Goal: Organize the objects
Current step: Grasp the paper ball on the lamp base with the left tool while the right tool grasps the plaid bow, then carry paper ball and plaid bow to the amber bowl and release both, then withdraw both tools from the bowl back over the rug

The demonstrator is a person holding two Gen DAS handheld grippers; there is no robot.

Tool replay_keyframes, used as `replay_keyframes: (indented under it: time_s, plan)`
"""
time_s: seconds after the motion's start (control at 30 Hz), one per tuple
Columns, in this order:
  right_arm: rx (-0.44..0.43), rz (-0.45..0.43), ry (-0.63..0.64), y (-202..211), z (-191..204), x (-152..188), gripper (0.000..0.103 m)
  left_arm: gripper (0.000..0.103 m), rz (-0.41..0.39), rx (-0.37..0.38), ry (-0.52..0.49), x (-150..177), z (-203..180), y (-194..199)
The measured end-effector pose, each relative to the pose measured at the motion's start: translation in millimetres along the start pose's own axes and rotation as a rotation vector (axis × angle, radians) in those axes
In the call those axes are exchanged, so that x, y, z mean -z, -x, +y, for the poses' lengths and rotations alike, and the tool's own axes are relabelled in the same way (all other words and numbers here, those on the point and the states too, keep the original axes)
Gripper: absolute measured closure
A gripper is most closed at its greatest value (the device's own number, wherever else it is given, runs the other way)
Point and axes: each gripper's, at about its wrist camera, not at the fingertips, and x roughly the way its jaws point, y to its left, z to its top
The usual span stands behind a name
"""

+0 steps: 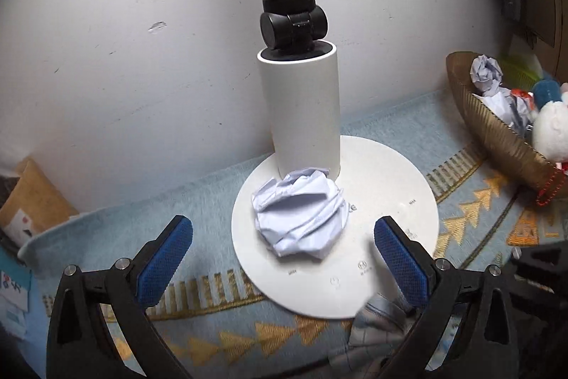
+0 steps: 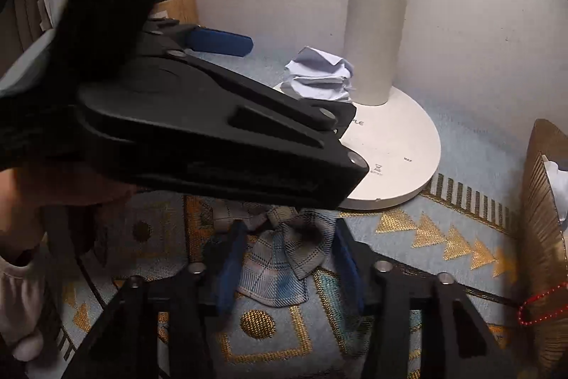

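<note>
Crumpled paper ball (image 1: pixel 301 211), white with bluish tint, lay on round white lamp base (image 1: pixel 401 187), touching foot of lamp column (image 1: pixel 301 116). Plaid cloth (image 2: pixel 280 258), grey-blue check, lay bunched on patterned blue-and-gold rug (image 1: pixel 472 212) just beside base edge. Ribbed gold basket (image 1: pixel 497 130) stood well to right, holding more crumpled paper (image 1: pixel 487 73) and what looked like white plush toy (image 1: pixel 550 130), partly cut off.

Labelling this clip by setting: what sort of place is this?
Probably a home room, at a table against a wall: a patterned blue cloth, a white lamp base and a gold basket holding a plush toy.
</note>
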Motion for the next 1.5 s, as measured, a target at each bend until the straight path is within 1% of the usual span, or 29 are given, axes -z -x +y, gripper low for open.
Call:
replay_keyframes:
  time_s: [0.03,0.07,0.1,0.13,0.17,0.27,0.3,0.37,0.5,0.57,0.63,0.73,0.83,0.93,1.0,1.07,1.13,1.17,1.2,1.23,1.27,1.3,1.33,1.37,1.4,1.43,1.5]
  plan:
    - [-0.022,-0.006,-0.019,1.2,-4.5,0.7,0.075,0.001,0.003,0.01,0.004,-1.6,-0.9,-5.9]
    - [-0.048,-0.01,-0.039,2.2,-9.5,1.4,0.079,0.017,0.007,0.03,0.009,-2.4,-1.5,-10.9]
    - [-0.071,-0.014,-0.063,2.9,-15.1,2.2,0.08,0.045,0.02,0.039,0.022,-1.5,-1.3,-16.4]
    - [-0.092,-0.018,-0.087,3.7,-20.6,3.1,0.08,0.059,0.017,0.039,0.049,-1.4,1.6,-17.5]
    - [-0.109,-0.026,-0.11,5.0,-25.9,4.2,0.08,0.059,0.004,0.041,0.078,-1.9,6.1,-14.6]
    - [-0.141,-0.067,-0.161,12.6,-38.5,7.7,0.081,0.059,-0.052,0.107,0.175,3.3,24.2,-1.2]
    - [-0.155,-0.079,-0.17,14.8,-41.4,8.8,0.081,0.059,-0.059,0.104,0.18,5.4,27.9,4.1]
    - [-0.172,-0.102,-0.189,20.4,-45.5,11.3,0.081,0.059,-0.067,0.061,0.17,8.9,32.6,17.0]
    - [-0.263,-0.132,-0.291,38.2,-57.5,14.7,0.081,0.059,-0.104,0.053,0.211,9.9,46.7,48.2]
    - [-0.29,-0.167,-0.338,57.8,-66.4,11.2,0.081,0.059,-0.127,0.041,0.219,5.0,49.1,64.7]
    - [-0.289,-0.216,-0.354,85.3,-76.3,3.6,0.081,0.059,-0.16,0.051,0.216,-10.0,47.9,75.0]
    - [-0.211,-0.288,-0.344,132.8,-97.6,-12.7,0.081,0.059,-0.213,0.07,0.196,-32.3,33.5,93.0]
    - [-0.144,-0.347,-0.374,176.7,-130.6,-23.5,0.081,0.059,-0.265,0.128,0.192,-57.8,13.2,104.4]
    - [-0.029,-0.382,-0.402,211.6,-166.8,-27.3,0.081,0.059,-0.298,0.183,0.159,-87.2,-17.8,104.2]
    - [0.034,-0.385,-0.428,228.2,-190.2,-24.3,0.081,0.059,-0.307,0.214,0.122,-105.9,-42.6,97.9]
    - [0.084,-0.38,-0.466,237.5,-212.3,-15.6,0.081,0.059,-0.299,0.244,0.094,-122.4,-66.2,86.6]
    - [0.12,-0.358,-0.507,236.6,-232.5,-3.9,0.08,0.059,-0.291,0.278,0.066,-136.6,-89.0,71.8]
    - [0.136,-0.337,-0.52,231.5,-240.8,1.1,0.08,0.058,-0.285,0.282,0.042,-142.5,-100.9,62.6]
    - [0.152,-0.301,-0.525,222.5,-248.5,5.2,0.079,0.052,-0.269,0.268,0.013,-147.9,-113.1,51.4]
    - [0.165,-0.259,-0.531,212.3,-255.7,8.4,0.072,0.05,-0.241,0.254,-0.016,-152.3,-124.4,38.8]
    - [0.183,-0.214,-0.543,202.5,-262.9,11.8,0.047,0.036,-0.198,0.273,-0.046,-155.2,-133.5,25.0]
    - [0.209,-0.163,-0.558,193.8,-269.5,15.0,0.027,0.03,-0.126,0.306,-0.058,-156.8,-139.3,10.1]
    - [0.287,-0.143,-0.573,191.3,-275.1,19.3,0.017,0.004,-0.069,0.301,-0.044,-158.1,-140.6,-1.9]
    - [0.307,-0.172,-0.567,193.4,-278.2,24.2,0.008,0.0,-0.049,0.311,-0.03,-156.5,-139.2,-7.6]
    - [0.28,-0.211,-0.561,199.1,-283.2,31.7,0.001,0.0,-0.051,0.326,-0.025,-154.0,-137.6,-9.3]
    - [0.259,-0.231,-0.574,200.5,-286.8,32.8,0.0,0.0,-0.059,0.328,-0.024,-150.8,-134.4,-6.8]
    - [0.232,-0.243,-0.603,198.3,-290.9,26.7,0.0,0.0,-0.08,0.318,-0.046,-143.4,-130.3,3.5]
